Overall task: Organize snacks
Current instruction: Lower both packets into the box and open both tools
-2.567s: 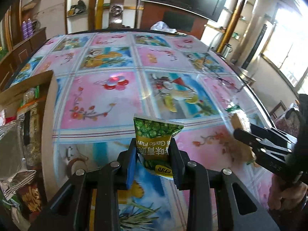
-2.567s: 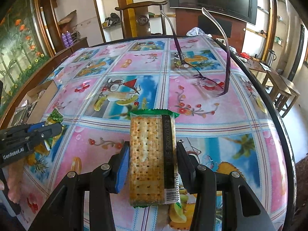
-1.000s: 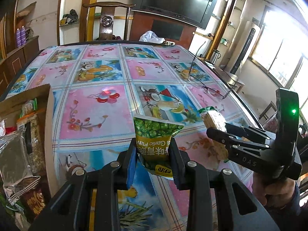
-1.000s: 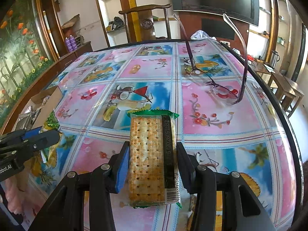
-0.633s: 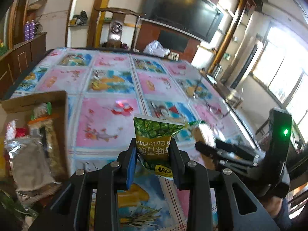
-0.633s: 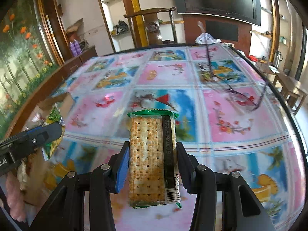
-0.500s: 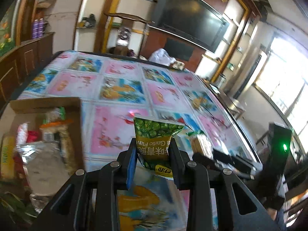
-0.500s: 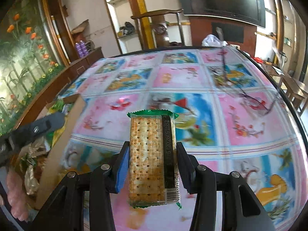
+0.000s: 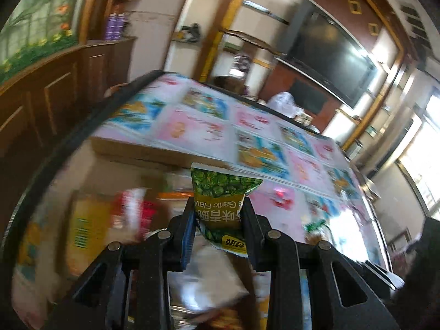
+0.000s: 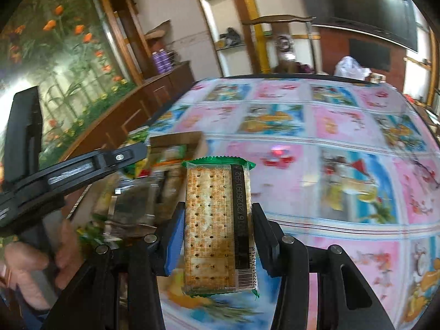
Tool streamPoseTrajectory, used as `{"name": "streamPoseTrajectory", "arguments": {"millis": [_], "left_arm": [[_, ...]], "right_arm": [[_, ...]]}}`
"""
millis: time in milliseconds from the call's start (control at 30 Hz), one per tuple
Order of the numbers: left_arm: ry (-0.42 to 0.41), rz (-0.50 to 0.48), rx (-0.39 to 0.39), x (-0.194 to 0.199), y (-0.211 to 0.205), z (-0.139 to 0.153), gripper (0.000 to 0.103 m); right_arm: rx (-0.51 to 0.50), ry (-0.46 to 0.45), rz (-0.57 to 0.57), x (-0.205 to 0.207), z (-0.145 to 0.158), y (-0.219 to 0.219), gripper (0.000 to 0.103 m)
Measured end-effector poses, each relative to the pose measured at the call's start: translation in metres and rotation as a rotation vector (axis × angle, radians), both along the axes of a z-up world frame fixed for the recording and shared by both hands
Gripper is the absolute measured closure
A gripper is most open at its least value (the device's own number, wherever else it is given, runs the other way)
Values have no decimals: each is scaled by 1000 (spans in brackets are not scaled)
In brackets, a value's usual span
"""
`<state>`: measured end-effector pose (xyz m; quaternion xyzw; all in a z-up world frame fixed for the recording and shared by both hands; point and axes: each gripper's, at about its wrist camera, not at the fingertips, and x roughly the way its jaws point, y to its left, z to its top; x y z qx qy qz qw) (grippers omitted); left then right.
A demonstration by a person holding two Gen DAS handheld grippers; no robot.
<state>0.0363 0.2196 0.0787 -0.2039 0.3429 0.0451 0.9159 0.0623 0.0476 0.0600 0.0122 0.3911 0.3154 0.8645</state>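
Both grippers are clamped on snacks: the left gripper (image 9: 217,228) on a green pea packet (image 9: 220,192), the right gripper (image 10: 217,236) on a cracker pack (image 10: 217,225). Each has been swung from open tabletop to the cardboard box (image 9: 143,152), now directly beneath the left; release is judged next.

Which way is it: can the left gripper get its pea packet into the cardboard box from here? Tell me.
Probably yes. The left gripper, shut on the green pea packet, hangs over the open cardboard box. The box is already crowded with snacks, though blur hides exactly where a gap is.
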Motion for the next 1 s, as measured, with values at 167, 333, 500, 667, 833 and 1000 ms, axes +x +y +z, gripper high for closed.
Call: {"name": "streamPoseTrajectory", "arguments": {"millis": [167, 333, 500, 667, 833, 1000], "left_arm": [[37, 97, -18, -6, 46, -7, 73], [94, 131, -11, -5, 68, -18, 73], [130, 130, 17, -3, 71, -24, 73], [145, 137, 41, -2, 70, -26, 73], [153, 141, 54, -2, 70, -27, 73], [157, 137, 74, -2, 68, -28, 73]], "right_arm": [[-28, 36, 84, -12, -3, 45, 53], [-46, 40, 147, -30, -9, 78, 53], [-86, -20, 168, -42, -14, 98, 53], [-123, -59, 191, -42, -18, 114, 53], [-185, -123, 189, -42, -21, 124, 53], [-214, -141, 228, -46, -22, 125, 53]]}}
